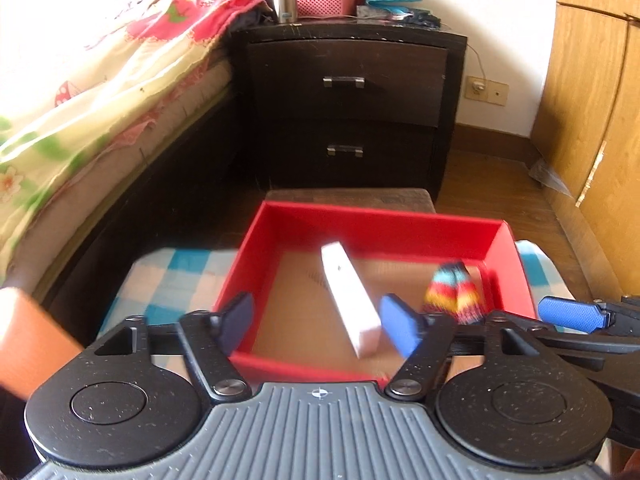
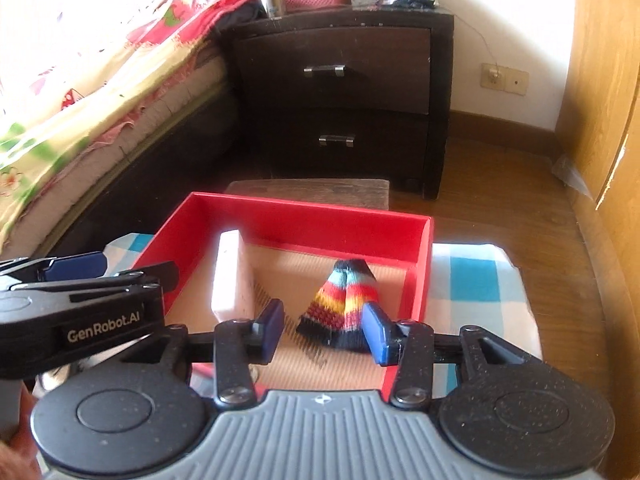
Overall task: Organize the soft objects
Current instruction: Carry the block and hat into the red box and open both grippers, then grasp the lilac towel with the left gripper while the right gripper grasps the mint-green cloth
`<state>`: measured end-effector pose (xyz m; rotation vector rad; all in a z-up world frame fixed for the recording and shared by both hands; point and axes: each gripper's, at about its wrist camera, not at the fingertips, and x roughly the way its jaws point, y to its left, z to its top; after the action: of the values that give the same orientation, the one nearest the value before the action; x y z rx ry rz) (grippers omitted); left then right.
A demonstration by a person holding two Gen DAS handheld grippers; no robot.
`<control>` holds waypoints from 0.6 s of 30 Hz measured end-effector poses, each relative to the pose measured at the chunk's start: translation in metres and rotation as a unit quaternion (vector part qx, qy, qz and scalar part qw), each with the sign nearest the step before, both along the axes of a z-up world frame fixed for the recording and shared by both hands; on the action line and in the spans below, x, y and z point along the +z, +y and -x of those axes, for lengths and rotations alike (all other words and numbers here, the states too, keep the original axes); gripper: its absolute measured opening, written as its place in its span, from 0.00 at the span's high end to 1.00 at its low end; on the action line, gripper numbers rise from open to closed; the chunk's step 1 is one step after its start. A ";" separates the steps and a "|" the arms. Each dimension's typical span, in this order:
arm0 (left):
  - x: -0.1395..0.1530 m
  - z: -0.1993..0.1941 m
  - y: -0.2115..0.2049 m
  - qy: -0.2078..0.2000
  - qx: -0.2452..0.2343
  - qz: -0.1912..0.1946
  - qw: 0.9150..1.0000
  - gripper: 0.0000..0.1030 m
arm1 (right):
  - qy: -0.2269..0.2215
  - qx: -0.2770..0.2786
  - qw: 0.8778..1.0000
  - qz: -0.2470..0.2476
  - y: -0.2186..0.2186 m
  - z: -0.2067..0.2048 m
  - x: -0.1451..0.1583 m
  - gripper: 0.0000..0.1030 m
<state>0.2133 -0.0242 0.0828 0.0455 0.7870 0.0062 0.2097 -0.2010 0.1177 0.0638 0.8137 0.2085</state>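
Striped knit sock (image 2: 344, 304) and white block (image 2: 230, 276) boxed ahead of both gaping, empty hand-held grippers (image 2: 324, 330); sorting apparently near done.

Ahead of the grippers, a checked cloth (image 2: 476, 280) covers the low stand, and a red box (image 2: 304, 210) sits on it.

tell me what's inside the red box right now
Inside the red box a white divider stands on edge on the left, and a striped knitted piece sits on the right on the brown floor. The near corners are hidden behind the gripper fingers.
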 end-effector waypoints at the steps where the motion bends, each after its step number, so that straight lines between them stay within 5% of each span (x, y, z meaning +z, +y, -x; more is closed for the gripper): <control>1: 0.002 0.007 0.001 0.002 0.000 0.004 1.000 0.24 | 0.000 0.006 1.000 0.004 0.001 0.008 0.002 0.74; 11: 0.003 0.077 0.024 0.032 -0.003 0.092 0.995 0.15 | -0.001 0.036 0.999 0.003 -0.002 0.083 0.006 0.60; 18: -0.025 0.095 0.027 0.075 -0.003 0.098 0.992 0.14 | 0.039 0.010 0.999 -0.020 -0.021 0.103 -0.013 0.58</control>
<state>0.1187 0.0032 0.0574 -0.1389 0.9353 -0.0815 0.1066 -0.2220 0.1050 0.1016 0.8889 0.2433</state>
